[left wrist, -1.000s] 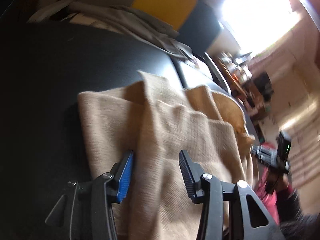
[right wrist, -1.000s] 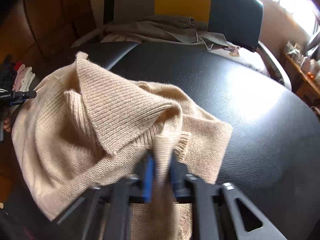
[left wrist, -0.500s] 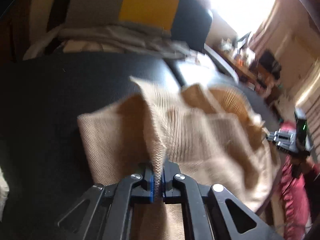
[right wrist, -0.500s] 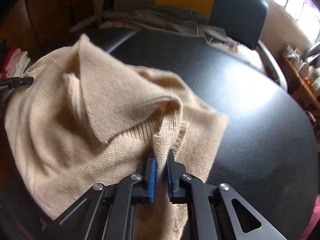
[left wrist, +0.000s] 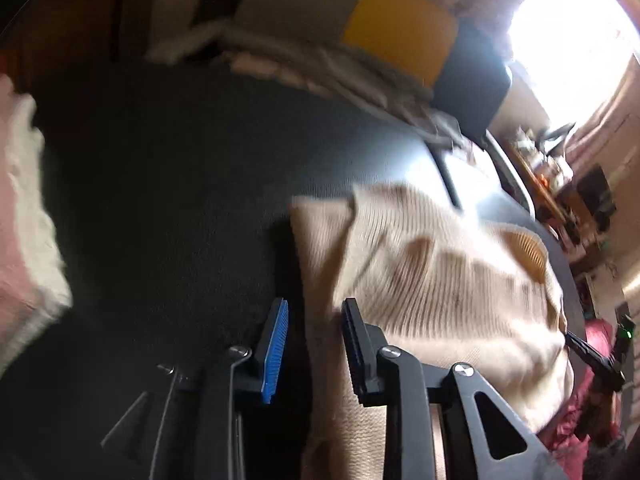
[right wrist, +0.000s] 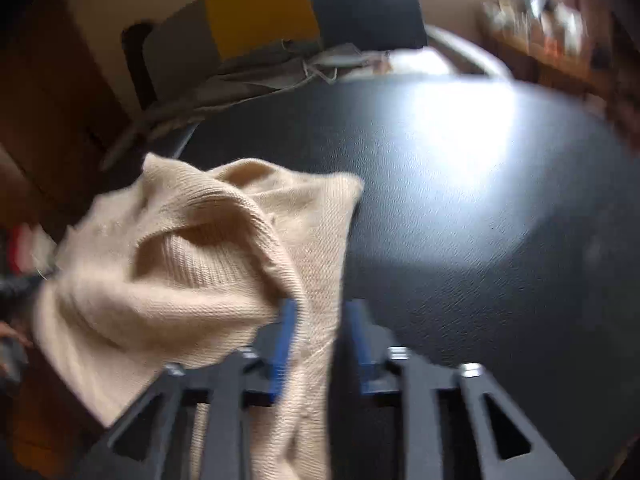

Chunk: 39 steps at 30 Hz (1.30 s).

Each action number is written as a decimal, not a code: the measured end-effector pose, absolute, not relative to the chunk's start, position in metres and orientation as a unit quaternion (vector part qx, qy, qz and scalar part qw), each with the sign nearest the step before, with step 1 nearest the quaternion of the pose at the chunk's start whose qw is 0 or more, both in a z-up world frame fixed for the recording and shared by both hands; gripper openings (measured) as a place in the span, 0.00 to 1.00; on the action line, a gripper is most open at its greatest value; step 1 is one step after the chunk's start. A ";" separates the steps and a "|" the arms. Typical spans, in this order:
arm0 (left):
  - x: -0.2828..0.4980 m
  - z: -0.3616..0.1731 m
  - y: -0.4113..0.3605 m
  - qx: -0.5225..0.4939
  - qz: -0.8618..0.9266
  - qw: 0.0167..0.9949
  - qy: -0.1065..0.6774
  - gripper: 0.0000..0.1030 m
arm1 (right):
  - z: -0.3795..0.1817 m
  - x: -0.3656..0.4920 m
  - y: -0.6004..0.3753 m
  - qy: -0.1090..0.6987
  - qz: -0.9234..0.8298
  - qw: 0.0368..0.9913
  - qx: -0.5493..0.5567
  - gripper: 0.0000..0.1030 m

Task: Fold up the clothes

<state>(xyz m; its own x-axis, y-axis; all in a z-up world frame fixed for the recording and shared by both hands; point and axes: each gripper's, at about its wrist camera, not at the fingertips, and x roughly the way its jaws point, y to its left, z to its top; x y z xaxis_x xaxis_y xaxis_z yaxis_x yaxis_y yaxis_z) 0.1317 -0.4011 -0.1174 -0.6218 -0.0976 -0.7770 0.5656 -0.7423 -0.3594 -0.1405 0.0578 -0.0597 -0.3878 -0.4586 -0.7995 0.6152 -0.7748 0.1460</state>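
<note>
A beige knit sweater [left wrist: 436,280] lies bunched on the black table [left wrist: 168,200]. My left gripper [left wrist: 314,312] is open at the sweater's left edge; its right finger lies on the knit, its blue-padded left finger over bare table. In the right wrist view the sweater [right wrist: 192,264] is heaped at the left, on the black table [right wrist: 480,220]. My right gripper [right wrist: 322,312] is open with a strip of the sweater's edge lying loose between its fingers. The right gripper also shows at the far right of the left wrist view [left wrist: 596,360].
A chair with grey, yellow and black back panels [right wrist: 260,20] stands beyond the table with grey cloth [right wrist: 256,76] draped on it. White and pink fabric [left wrist: 24,248] sits at the table's left. A cluttered shelf [left wrist: 560,168] stands by the bright window.
Both grippers were shut on folds of the sweater half a second ago and have opened. The sweater has dropped onto the table. The left gripper has shifted to the sweater's left edge.
</note>
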 end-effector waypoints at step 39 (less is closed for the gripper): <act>0.015 -0.125 -0.336 0.470 -0.881 -0.001 0.055 0.35 | -0.071 -0.216 -0.056 0.191 -0.723 0.468 0.470 0.16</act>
